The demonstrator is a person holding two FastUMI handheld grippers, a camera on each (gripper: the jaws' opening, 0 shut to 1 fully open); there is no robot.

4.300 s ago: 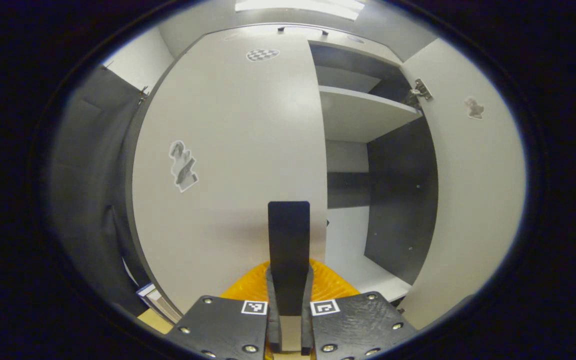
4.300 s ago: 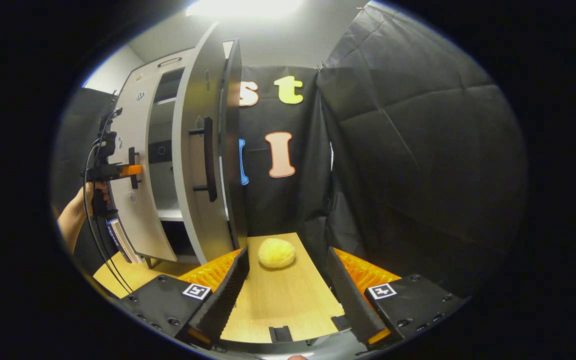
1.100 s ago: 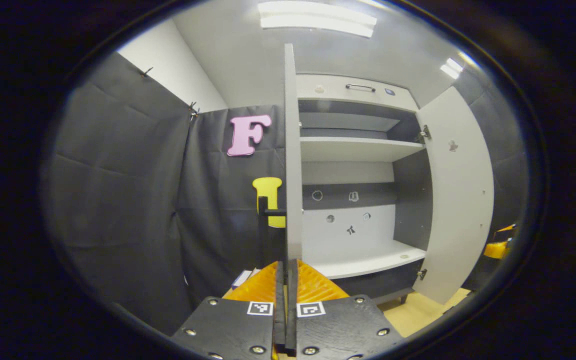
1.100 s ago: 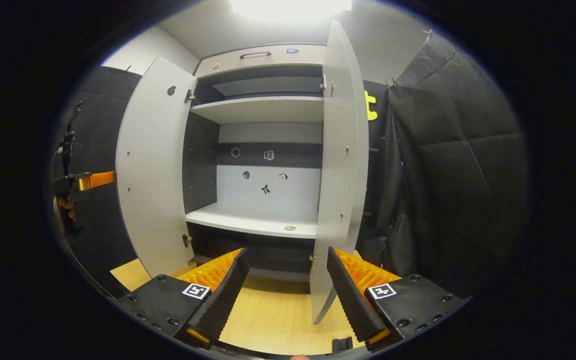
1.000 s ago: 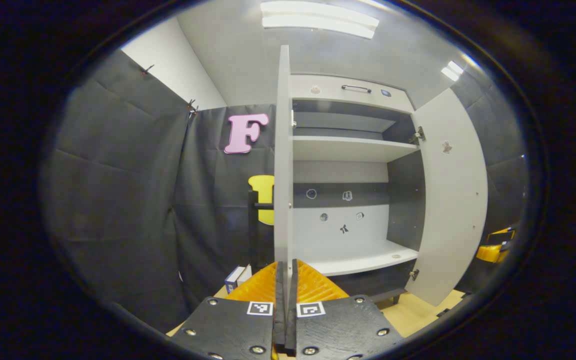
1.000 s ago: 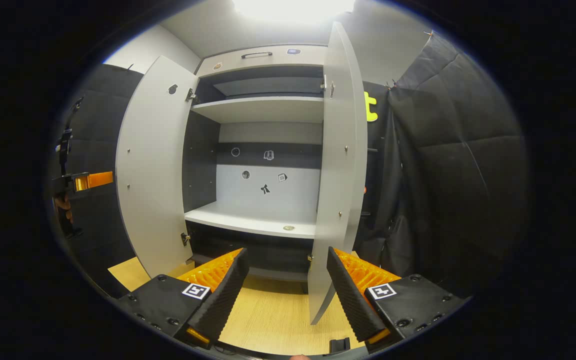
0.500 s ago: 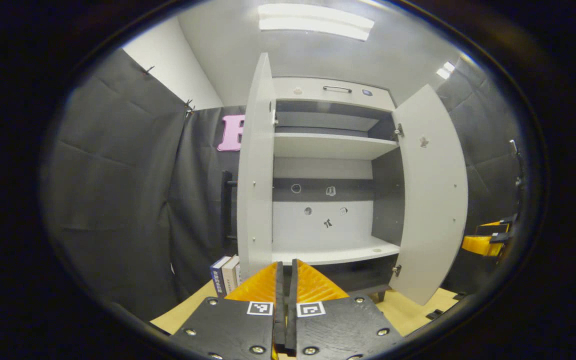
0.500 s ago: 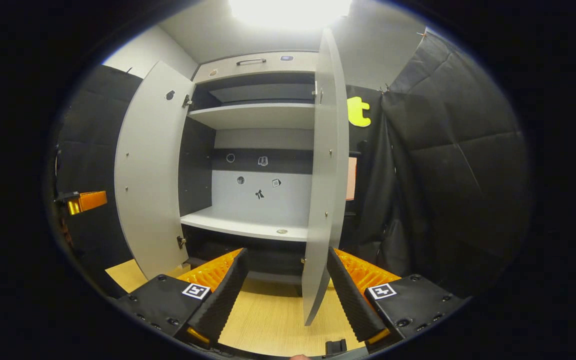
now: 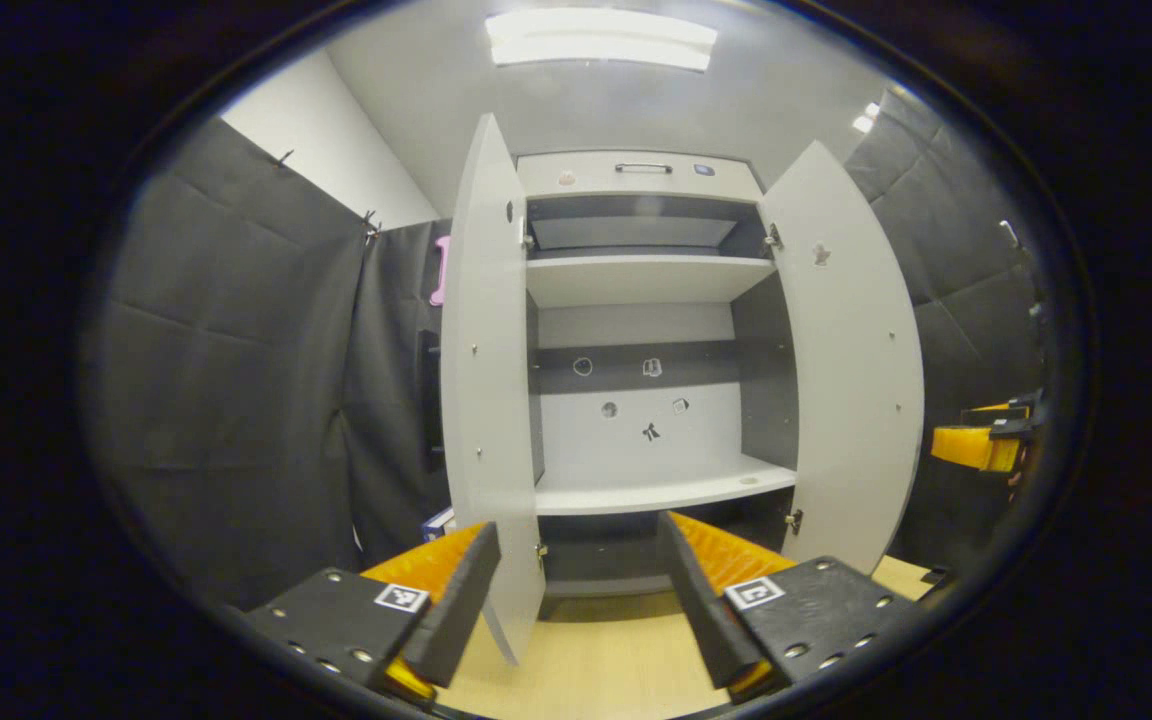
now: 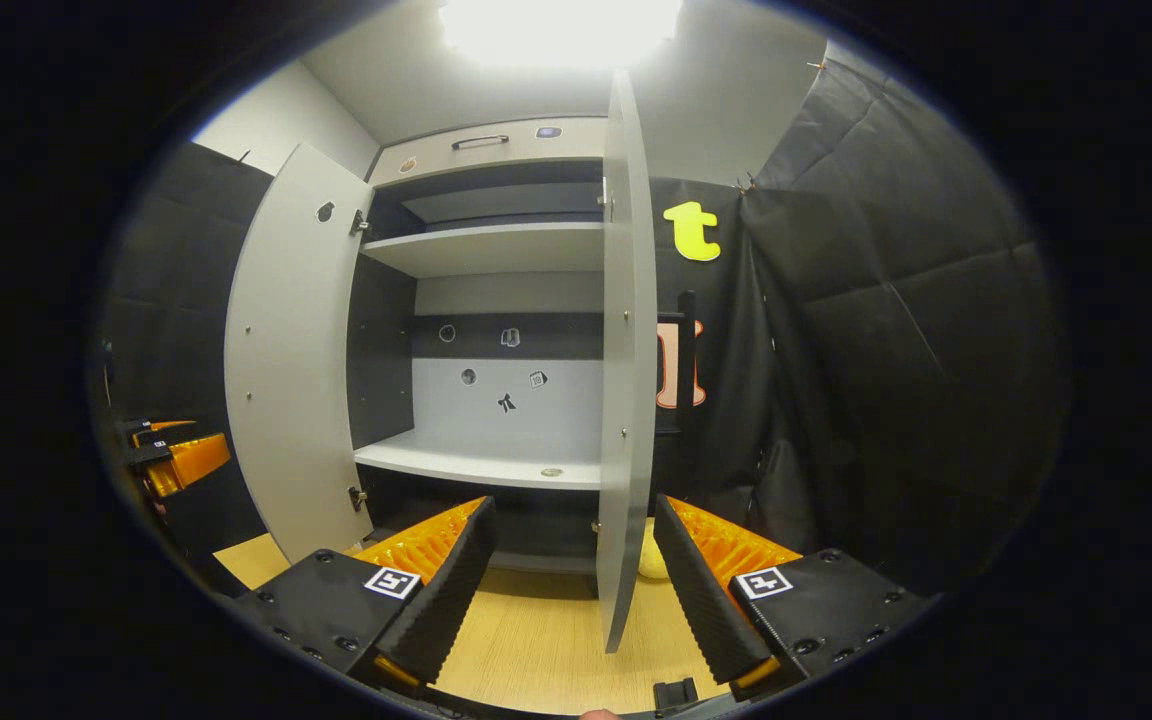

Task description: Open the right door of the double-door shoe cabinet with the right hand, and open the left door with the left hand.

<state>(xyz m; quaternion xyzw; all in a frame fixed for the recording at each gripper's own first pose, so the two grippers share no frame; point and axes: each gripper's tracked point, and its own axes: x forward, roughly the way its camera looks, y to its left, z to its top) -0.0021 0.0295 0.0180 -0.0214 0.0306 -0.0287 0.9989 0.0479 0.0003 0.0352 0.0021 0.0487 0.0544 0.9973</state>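
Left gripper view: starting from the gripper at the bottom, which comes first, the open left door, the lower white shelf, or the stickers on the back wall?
Measured from the left gripper, in the left gripper view:
1. Left door, swung out, its bottom edge beside the left finger.
2. Lower white shelf, inside the cabinet, straight ahead.
3. Stickers on the back panel, above and behind the shelf.

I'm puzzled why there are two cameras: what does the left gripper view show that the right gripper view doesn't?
Left gripper view: books by the left door, and the right gripper far off. Right gripper view: a yellowish lump behind the right door, and the left gripper far off. Shared: the cabinet with both doors open.
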